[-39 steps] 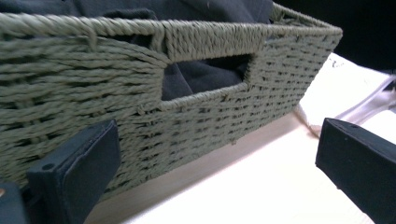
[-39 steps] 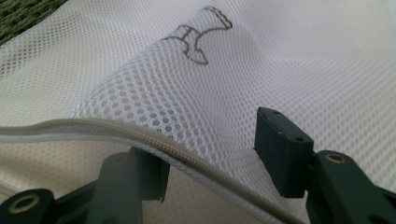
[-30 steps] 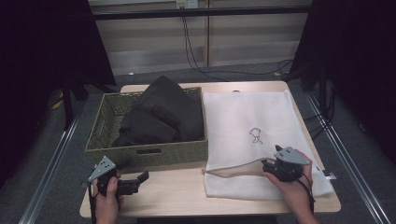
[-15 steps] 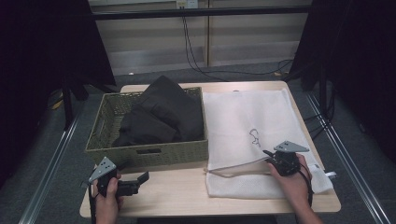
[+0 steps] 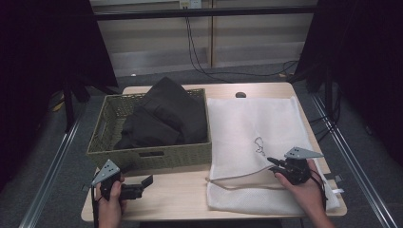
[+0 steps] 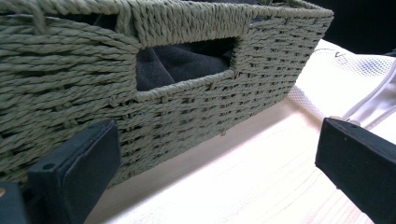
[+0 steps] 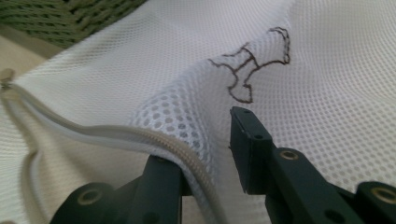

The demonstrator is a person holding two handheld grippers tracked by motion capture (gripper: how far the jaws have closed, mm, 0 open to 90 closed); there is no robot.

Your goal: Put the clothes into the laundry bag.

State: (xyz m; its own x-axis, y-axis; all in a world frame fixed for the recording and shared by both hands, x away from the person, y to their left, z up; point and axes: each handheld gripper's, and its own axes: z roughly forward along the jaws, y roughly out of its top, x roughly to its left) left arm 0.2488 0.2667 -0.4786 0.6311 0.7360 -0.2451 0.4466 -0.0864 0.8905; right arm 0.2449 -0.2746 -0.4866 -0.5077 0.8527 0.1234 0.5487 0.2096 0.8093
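My high view overhead, facing forward; gripper views low, close; shared: basket (image 5: 142, 159) (image 6: 187, 107), mesh bag (image 5: 256, 128) (image 7: 327, 93).

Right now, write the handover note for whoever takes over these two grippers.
Left gripper: open, idle on the wooden table, in front of the green woven basket.
Right gripper: jaws just reopened slightly; a fold of the white mesh laundry bag sits between them at the zipper, grip uncertain.
Dark folded clothes lie in the basket.
Done: zipper looks partly open.
Left: likely open the bag and load the clothes.
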